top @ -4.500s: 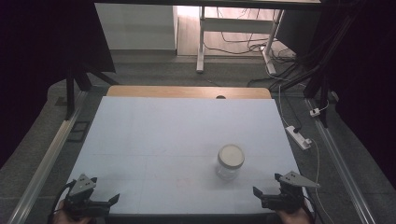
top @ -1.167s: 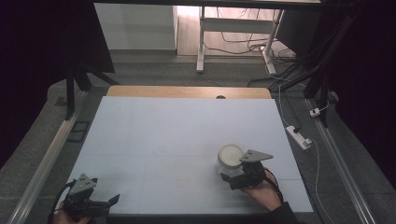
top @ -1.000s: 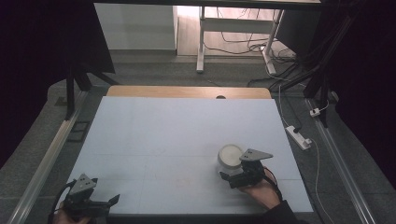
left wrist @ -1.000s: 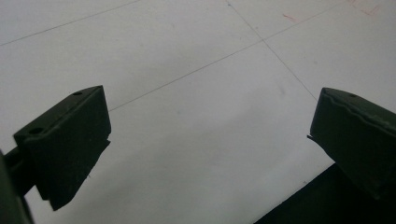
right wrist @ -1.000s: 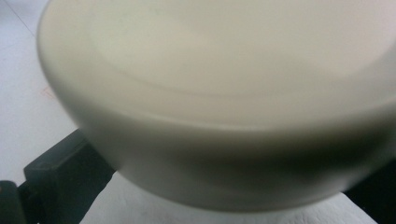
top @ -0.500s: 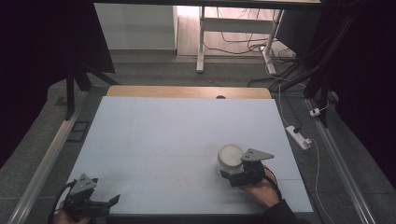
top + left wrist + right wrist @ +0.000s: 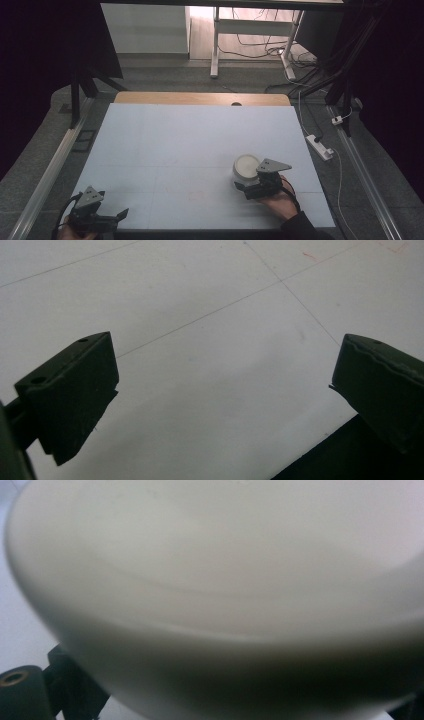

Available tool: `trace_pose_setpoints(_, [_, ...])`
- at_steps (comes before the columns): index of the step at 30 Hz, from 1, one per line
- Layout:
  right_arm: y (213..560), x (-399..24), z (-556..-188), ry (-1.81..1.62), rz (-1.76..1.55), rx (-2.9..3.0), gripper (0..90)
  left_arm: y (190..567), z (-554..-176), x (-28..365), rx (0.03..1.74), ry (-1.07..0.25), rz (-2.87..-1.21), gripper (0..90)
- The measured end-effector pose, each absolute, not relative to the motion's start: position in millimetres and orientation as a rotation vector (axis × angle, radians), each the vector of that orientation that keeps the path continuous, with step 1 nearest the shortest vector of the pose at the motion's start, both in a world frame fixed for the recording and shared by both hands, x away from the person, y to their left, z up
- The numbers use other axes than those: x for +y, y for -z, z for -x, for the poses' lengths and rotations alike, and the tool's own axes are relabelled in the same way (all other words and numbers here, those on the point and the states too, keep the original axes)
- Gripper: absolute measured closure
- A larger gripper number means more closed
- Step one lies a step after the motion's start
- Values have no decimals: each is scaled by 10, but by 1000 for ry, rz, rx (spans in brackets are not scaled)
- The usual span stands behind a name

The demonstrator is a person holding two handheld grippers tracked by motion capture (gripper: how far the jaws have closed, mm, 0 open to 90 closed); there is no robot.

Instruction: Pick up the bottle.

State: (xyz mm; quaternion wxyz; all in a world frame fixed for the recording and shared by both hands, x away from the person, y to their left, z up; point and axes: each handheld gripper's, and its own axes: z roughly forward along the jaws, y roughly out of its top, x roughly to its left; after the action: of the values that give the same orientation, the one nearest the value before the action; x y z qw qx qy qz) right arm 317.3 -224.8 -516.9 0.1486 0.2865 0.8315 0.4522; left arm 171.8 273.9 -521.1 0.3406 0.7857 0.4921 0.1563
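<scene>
White surface carries the jar near right; my right gripper brackets it, closure indeterminate, while my left gripper idles, jaws wide.

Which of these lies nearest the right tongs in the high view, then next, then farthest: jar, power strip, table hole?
1. Jar, right at the right tongs.
2. Power strip, on the floor off the table's right edge.
3. Table hole, at the far edge.

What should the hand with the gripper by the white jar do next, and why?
Probably close the fingers on the jar. The right gripper is right against it, and the jar's white side looms close in the right gripper view, yet a firm hold can't be confirmed.
</scene>
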Motion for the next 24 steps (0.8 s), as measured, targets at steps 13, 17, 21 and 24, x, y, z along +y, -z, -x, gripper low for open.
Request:
trace_pose_setpoints(13, [5139, -2213, -3116, -1269, -787, 2401, 63, 5210, -1712, 2726, 1279, -412, -2057, 0])
trace_pose_setpoints(17, [5111, -2187, -3098, -1289, -776, 2401, 63, 5213, -1712, 2728, 1285, -408, -2049, 0])
trace_pose_setpoints(21, [5058, -2191, -3097, -1331, -794, 2389, 64, 5212, -1714, 2729, 1288, -407, -2049, 0])
trace_pose_setpoints(24, [5037, -2191, -3105, -1347, -807, 2393, 63, 5213, -1714, 2731, 1288, -407, -2045, 0])
